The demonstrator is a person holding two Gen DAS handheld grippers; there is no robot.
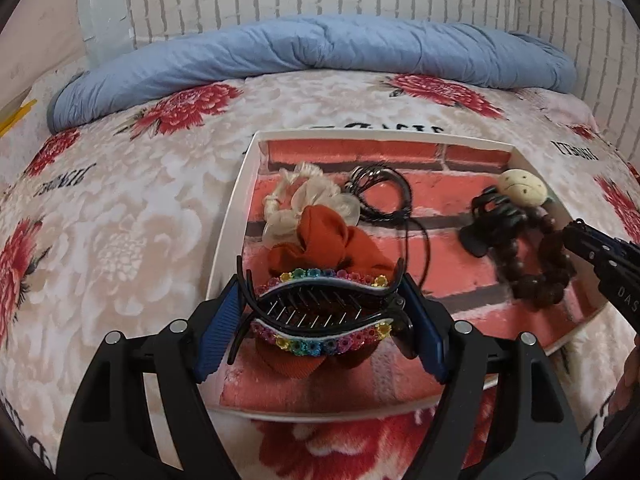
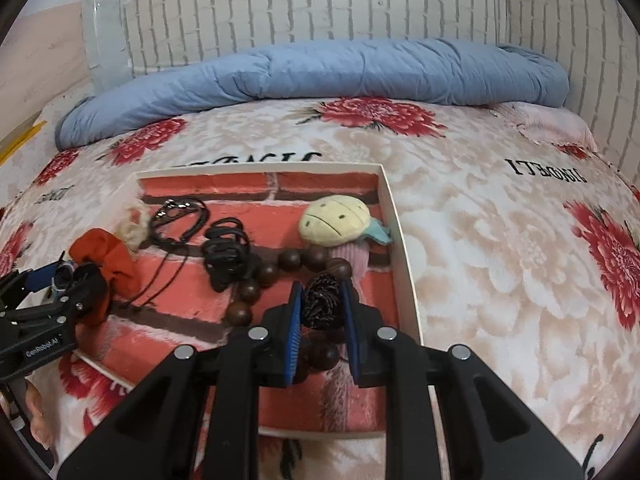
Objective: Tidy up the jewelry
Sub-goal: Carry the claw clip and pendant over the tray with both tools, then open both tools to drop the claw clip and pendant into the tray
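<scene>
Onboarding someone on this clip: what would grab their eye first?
Probably the rainbow-gem hair claw clamped in the left tongs at the tray's near left edge, just above the orange scrunchie. Next, the right tongs gripping a dark spiky bead of the wooden bead bracelet at the tray's right side, with the cream plush charm behind it.

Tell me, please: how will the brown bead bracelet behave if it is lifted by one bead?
The bead bracelet would probably hang limp, since it lies in a loose, bent loop in the box. Its round, glossy beads look hard and may slip or swing.
</scene>
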